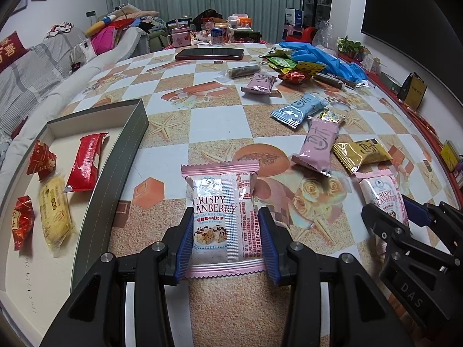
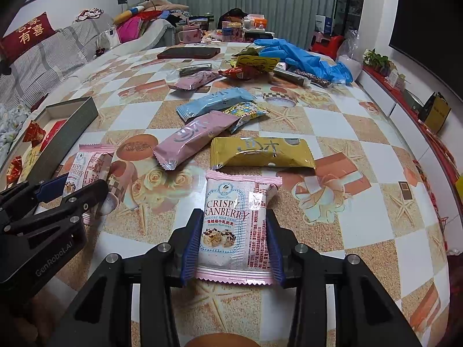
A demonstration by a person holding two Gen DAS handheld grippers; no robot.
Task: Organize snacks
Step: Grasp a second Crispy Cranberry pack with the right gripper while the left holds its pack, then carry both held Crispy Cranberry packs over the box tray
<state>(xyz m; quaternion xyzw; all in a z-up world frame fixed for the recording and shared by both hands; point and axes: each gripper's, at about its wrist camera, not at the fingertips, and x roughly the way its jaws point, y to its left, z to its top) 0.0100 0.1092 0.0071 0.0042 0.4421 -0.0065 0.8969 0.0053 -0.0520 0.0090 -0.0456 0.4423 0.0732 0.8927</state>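
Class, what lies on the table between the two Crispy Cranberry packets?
Only bare tablecloth separates the left packet from the right packet, seen in the right wrist view.

Two pink-edged "Crispy Cranberry" packets sit low in the frames: one [image 1: 224, 222] at bottom centre of the left wrist view, another [image 2: 238, 227] at bottom centre of the right wrist view, each upright to the camera between blue pads. The grey, white-lined box [image 1: 131, 150] at left holds a long red packet [image 1: 85, 166], a yellow one [image 1: 55, 217] and two small red sweets. Pink [image 2: 196, 140], blue [image 2: 214, 102] and gold [image 2: 262, 151] bars lie loose mid-frame.
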